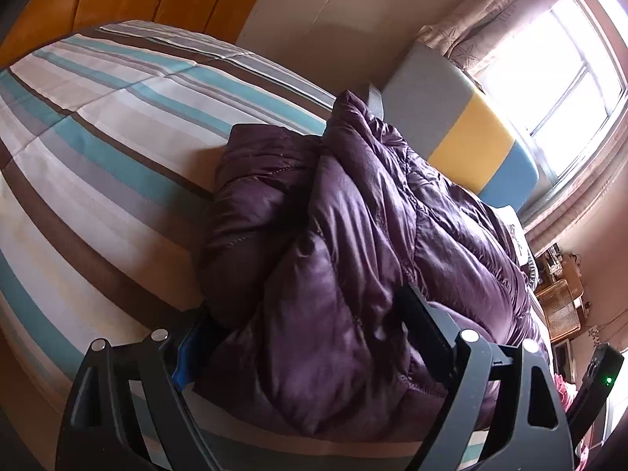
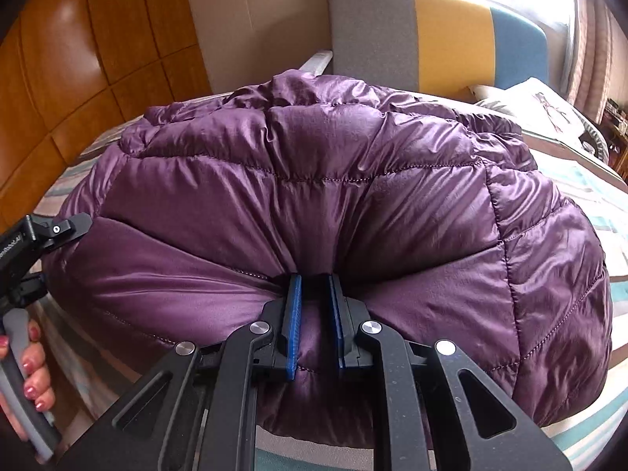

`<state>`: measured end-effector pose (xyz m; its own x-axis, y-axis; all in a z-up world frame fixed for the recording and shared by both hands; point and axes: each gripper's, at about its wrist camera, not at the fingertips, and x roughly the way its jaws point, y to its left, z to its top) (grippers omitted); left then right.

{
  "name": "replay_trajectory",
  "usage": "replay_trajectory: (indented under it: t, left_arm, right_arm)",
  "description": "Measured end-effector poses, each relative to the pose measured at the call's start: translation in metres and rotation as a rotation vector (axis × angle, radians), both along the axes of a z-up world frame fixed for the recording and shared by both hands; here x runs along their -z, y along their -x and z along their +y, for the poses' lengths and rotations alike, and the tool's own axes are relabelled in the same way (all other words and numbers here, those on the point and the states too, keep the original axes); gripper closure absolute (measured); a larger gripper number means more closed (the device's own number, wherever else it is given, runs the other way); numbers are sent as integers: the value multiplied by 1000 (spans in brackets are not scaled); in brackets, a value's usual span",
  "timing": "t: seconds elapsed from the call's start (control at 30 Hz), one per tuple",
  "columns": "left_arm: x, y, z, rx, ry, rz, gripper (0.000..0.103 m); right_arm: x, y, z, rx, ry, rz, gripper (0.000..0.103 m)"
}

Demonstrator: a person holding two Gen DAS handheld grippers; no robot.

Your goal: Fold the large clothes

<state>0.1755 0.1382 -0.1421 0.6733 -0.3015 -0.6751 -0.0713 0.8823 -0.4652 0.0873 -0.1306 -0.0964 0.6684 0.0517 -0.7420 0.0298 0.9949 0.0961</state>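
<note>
**Purple jacket bunched on the bed, one edge pinched, one edge straddled**

The purple quilted jacket [image 2: 314, 196] lies heaped on the striped bedspread [image 1: 98, 137], puffed high in the middle, its near edge toward me.

My right gripper [image 2: 315, 286] has that near edge nipped: the blue pads [image 2: 295, 314] are drawn close together with a fold of purple fabric squeezed between them, and the cloth puckers into creases that fan away from the pinch.

My left gripper [image 1: 310, 337] sits at the jacket's left end with its fingers spread wide. A thick roll of the jacket fills the gap between them; the right finger [image 1: 428, 322] lies against the fabric, while the left one is mostly hidden behind the bulge, so I cannot tell whether it presses. In the right wrist view my left hand [image 2: 27, 373] wraps its handle at the near left.

Beyond the jacket, at the far side, stands a grey, yellow and blue headboard [image 2: 431, 35], with a pillow [image 2: 541, 106] to the far right.
</note>
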Motion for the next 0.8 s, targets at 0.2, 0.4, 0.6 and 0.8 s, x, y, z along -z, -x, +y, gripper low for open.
replay_trajectory:
  t: [0.2, 0.4, 0.6, 0.8]
  left_arm:
    - [3, 2, 0, -54, 48, -7, 26]
    - [7, -4, -1, -91, 52, -16, 28]
    - [7, 13, -4, -143, 123, 16, 47]
    - [9, 10, 2, -141, 143, 41, 41]
  right_arm:
    - [1, 4, 1, 4, -2, -14, 89]
    - [1, 7, 1, 14, -13, -24, 89]
    - [0, 9, -3, 17, -30, -30, 89]
    - [-1, 9, -8, 14, -46, -31, 89]
